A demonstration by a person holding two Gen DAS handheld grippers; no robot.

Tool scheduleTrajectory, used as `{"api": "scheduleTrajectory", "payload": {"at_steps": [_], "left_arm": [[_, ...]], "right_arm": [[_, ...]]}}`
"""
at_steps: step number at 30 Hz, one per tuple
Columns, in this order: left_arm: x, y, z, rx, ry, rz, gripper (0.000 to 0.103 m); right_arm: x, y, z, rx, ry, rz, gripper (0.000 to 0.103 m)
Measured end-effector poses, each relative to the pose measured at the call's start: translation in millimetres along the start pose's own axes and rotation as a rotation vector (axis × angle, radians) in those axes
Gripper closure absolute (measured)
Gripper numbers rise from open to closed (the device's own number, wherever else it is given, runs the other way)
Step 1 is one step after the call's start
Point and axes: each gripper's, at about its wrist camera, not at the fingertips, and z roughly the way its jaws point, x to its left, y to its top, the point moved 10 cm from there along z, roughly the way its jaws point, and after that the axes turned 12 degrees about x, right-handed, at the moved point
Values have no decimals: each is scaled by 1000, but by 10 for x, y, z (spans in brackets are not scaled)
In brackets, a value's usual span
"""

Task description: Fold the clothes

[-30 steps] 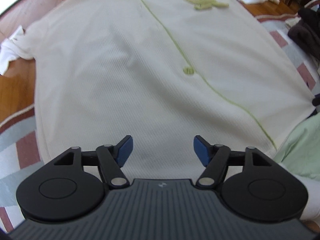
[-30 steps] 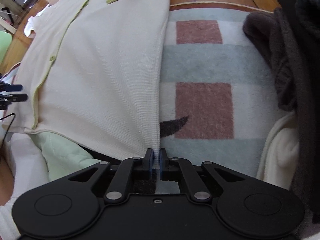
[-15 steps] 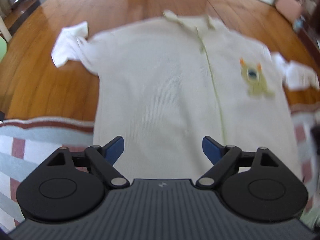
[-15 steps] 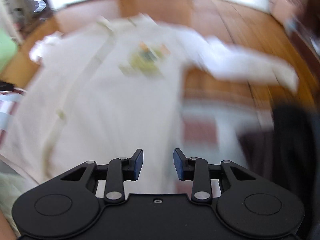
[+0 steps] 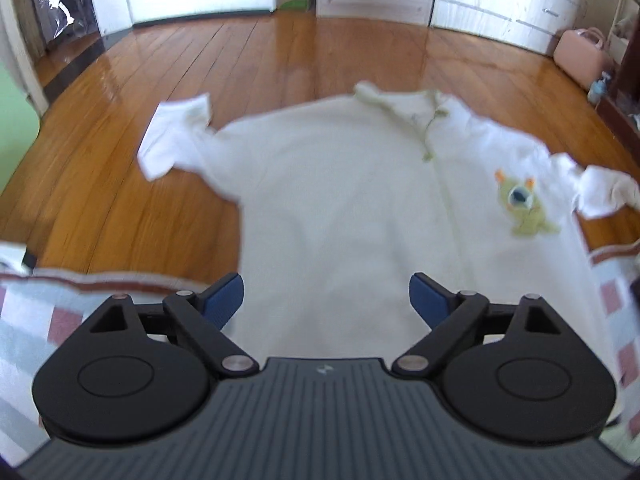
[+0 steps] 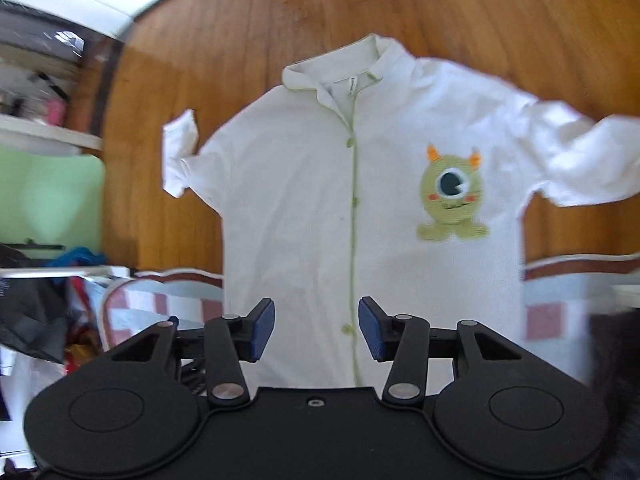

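shirt (image 6: 304, 208) flat on floor | ahead of both grippers' spread fingers, untouched

Glossy wood floor (image 5: 280, 52), matt cloth shirt (image 5: 340, 208)

Cream-white shirt (image 6: 304, 208) with light green piping and buttons, plus a green one-eyed monster patch (image 6: 452, 196) with orange horns. Floor (image 5: 280, 60) is glossy orange-brown wood, rug (image 6: 560, 304) is pale blue/white/dusty-red checks. Gripper pads (image 6: 262, 330) are blue.

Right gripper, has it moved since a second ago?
Yes. The right gripper let go of the shirt hem, opened and pulled back; the whole shirt now shows.
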Motion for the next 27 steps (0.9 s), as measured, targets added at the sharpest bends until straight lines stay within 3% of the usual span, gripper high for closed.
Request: {"api": "scheduleTrajectory", "payload": {"at_steps": [4,9,11,13,16,19,20,23,25,27], "left_arm": [[424,-47,258,43,-24,-117,12],[489,-173,538,52,-23,-81,12],[454,-456,653,109,-26,-38,12],[374,-791,737,215,-68,-7,13],[308,-1066,743,272,-131,1,12],[419,-1341,760,312,-20,31,12],[465,-1445,778,335,3,30,12],[550,-1639,832,392,-48,-31,12],[532,-1667,873,399,-29,-10,11],[478,-1672,882,388,-4,34,13]], "right_arm": [[824,-67,-684,-44,-45,-103,48],[1467,221,-1307,-151,-163,-135,48],[1520,422,-1273,-185,-199,-159,47],[1475,604,-1108,-219,-228,-191,37],[1192,629,-352,-195,-262,-307,35],[751,417,656,-98,-213,-388,40],[601,318,997,-68,-188,-399,46],[395,20,1835,-31,-102,-477,49],[354,-117,2216,-37,-68,-509,49],[306,-239,2508,23,-25,-479,49]]}}
